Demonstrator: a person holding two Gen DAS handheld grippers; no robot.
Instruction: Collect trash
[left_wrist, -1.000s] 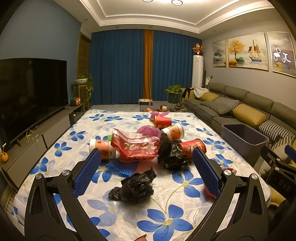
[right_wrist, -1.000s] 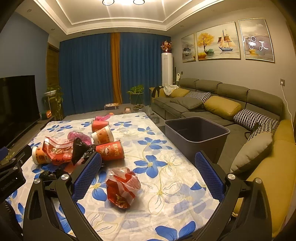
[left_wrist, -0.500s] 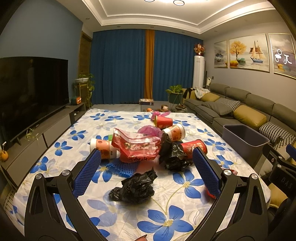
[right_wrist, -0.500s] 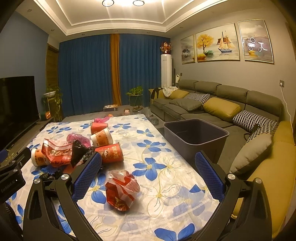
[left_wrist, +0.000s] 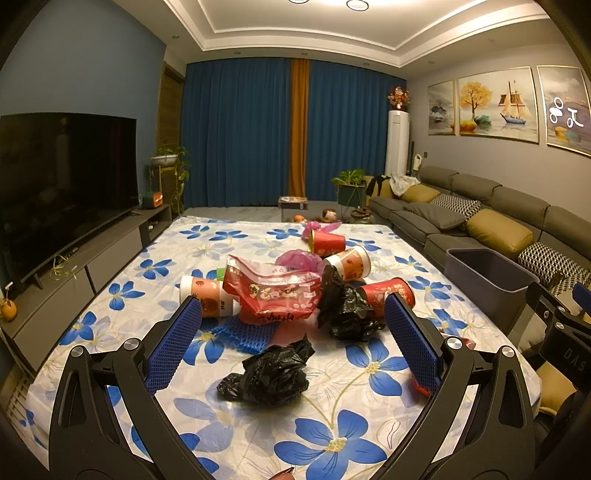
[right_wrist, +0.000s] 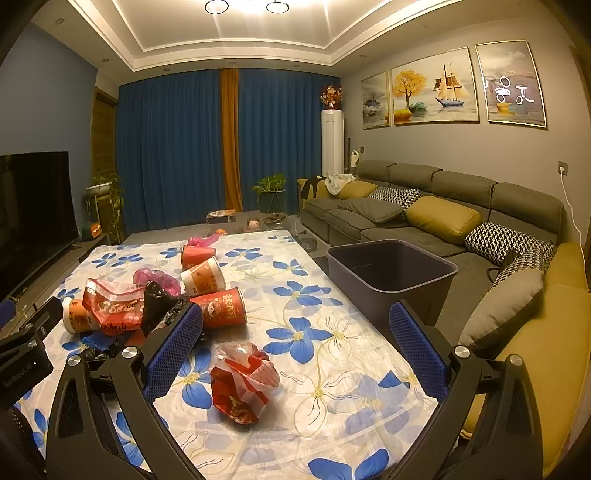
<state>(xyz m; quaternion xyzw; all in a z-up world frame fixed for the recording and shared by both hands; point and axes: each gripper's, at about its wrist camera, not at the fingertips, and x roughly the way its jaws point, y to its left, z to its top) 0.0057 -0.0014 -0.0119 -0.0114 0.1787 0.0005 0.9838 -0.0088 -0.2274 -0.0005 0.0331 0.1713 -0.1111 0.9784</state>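
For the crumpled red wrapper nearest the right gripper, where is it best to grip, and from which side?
Probably from above: the crumpled red wrapper lies low on the table, alone. Close the open right gripper across its bunched middle, which should compress easily.

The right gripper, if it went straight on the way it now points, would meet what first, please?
Most likely the crumpled red wrapper on the tablecloth, which lies between the open right gripper fingers' line, slightly left of centre; depth is uncertain.

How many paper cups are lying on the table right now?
4: one at the far end, one just nearer, one right of the black bag, one left behind the red wrapper. More may be hidden.
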